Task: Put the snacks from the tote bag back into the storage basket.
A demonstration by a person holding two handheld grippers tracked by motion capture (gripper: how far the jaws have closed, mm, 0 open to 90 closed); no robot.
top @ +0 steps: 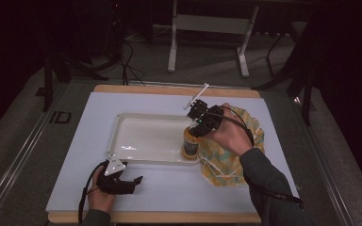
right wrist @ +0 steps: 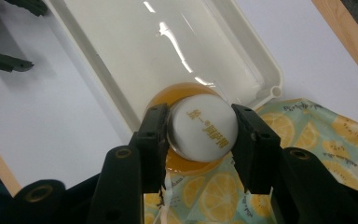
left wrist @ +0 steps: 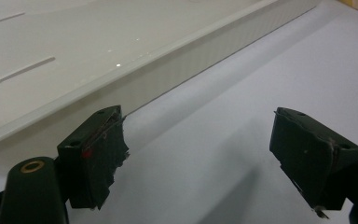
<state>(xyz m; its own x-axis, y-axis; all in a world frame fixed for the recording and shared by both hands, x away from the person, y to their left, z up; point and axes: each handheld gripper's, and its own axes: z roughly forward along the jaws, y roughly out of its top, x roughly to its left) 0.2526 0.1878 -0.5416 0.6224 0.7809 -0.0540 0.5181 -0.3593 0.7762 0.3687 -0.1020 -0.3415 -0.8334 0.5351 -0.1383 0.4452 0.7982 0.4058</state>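
Observation:
An orange bottle [top: 189, 147] with a white printed cap [right wrist: 203, 128] stands upright at the near right corner of the white tray [top: 136, 141]. My right gripper [right wrist: 200, 135] comes down from above, shut on the cap, one jaw on each side. In the high view that right gripper [top: 199, 123] sits over the bottle's top. My left gripper [top: 131, 183] rests low on the white mat in front of the tray, open with nothing between its fingers [left wrist: 98, 149]. The tray's near wall [left wrist: 168, 65] runs just beyond them.
A cloth bag printed with lemon slices [top: 231, 155] lies crumpled at the tray's right, under my right hand. The white mat [top: 169, 188] covers a wooden table top [top: 169, 89]. Dark floor, cables and a table frame lie beyond the far edge.

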